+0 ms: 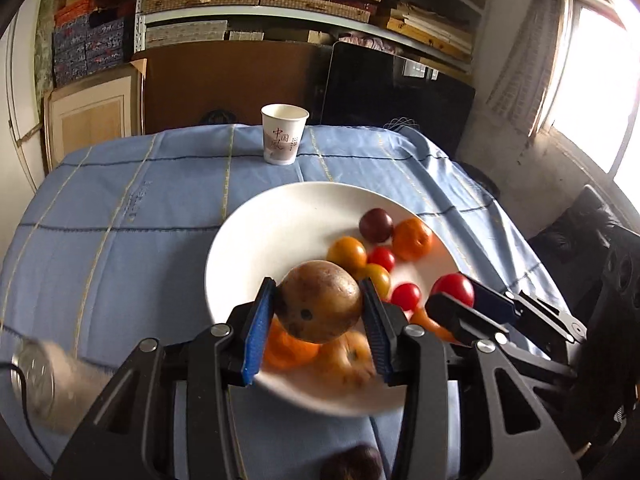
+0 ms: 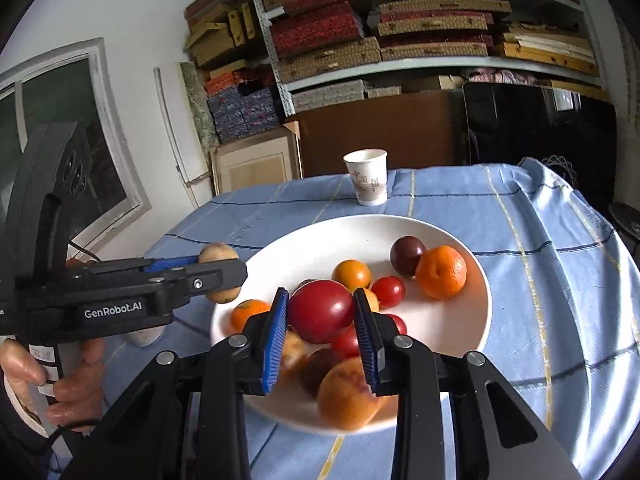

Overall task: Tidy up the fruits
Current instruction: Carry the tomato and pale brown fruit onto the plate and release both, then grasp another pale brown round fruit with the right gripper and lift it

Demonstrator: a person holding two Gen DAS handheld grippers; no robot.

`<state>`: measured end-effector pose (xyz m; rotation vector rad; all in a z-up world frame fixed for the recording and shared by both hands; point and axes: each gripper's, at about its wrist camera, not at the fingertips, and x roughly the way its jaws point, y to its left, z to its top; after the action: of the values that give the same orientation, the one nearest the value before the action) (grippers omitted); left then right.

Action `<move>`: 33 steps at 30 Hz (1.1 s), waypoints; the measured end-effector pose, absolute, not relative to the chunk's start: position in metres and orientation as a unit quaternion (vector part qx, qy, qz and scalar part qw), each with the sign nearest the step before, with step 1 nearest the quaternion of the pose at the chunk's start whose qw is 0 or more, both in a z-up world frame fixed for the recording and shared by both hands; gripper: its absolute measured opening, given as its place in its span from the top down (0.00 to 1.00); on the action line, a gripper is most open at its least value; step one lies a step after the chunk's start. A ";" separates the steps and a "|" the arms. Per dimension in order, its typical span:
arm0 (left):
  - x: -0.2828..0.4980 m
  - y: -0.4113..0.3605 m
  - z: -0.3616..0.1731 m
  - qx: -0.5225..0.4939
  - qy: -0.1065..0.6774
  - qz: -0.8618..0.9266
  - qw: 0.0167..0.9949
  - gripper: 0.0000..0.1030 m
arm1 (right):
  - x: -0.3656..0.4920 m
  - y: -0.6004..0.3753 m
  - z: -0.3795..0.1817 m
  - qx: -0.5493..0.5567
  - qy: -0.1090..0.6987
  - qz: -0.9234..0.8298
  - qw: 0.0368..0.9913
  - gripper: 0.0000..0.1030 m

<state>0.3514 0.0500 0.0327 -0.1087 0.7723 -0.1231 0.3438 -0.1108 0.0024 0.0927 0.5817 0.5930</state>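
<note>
Shelves stacked with flat boxes rise behind a table draped in a blue checked cloth [image 1: 120, 208], where a paper cup [image 1: 284, 134] stands beyond a white plate [image 1: 256, 236].

From the left wrist view, the left gripper [image 1: 318, 304] is clamped on a brown speckled fruit [image 1: 320, 300], held above the near part of the plate. Small red and yellow tomatoes [image 1: 382, 258], a dark plum [image 1: 376, 225] and a tangerine [image 1: 412, 239] lie on the plate's right side. At the right, the right gripper [image 1: 456, 294] pinches a red tomato [image 1: 454, 288].

From the right wrist view, the right gripper [image 2: 322, 314] grips that red tomato [image 2: 320, 310] between its blue pads, over the piled fruit on the plate [image 2: 460, 320] (the nearest pieces are blurred). At the left, a hand [image 2: 60, 380] holds the left gripper [image 2: 222, 276], closed on the brown fruit [image 2: 218, 254] just outside the plate's left rim.
</note>
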 end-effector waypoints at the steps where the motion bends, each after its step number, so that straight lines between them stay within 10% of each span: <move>1: 0.355 0.048 0.031 -0.047 0.375 -0.058 0.924 0.59 | 0.349 -0.110 0.001 0.047 0.286 0.288 0.913 0.67; 5: 0.356 0.048 0.034 -0.028 0.342 -0.013 0.939 0.12 | 0.354 -0.117 0.001 0.067 0.303 0.286 0.907 0.54; 14: 0.279 0.049 0.049 -0.008 0.310 -0.017 0.951 0.05 | 0.301 -0.125 0.017 0.047 0.294 0.325 0.897 0.35; 33: 0.191 0.063 -0.001 -0.020 0.340 0.046 0.939 0.05 | 0.214 -0.112 -0.017 -0.030 0.318 0.372 0.871 0.35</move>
<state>0.1915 0.0634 -0.0013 -0.0406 0.6942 0.0945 0.2136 -0.1124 -0.0166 -0.0625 0.6651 0.7785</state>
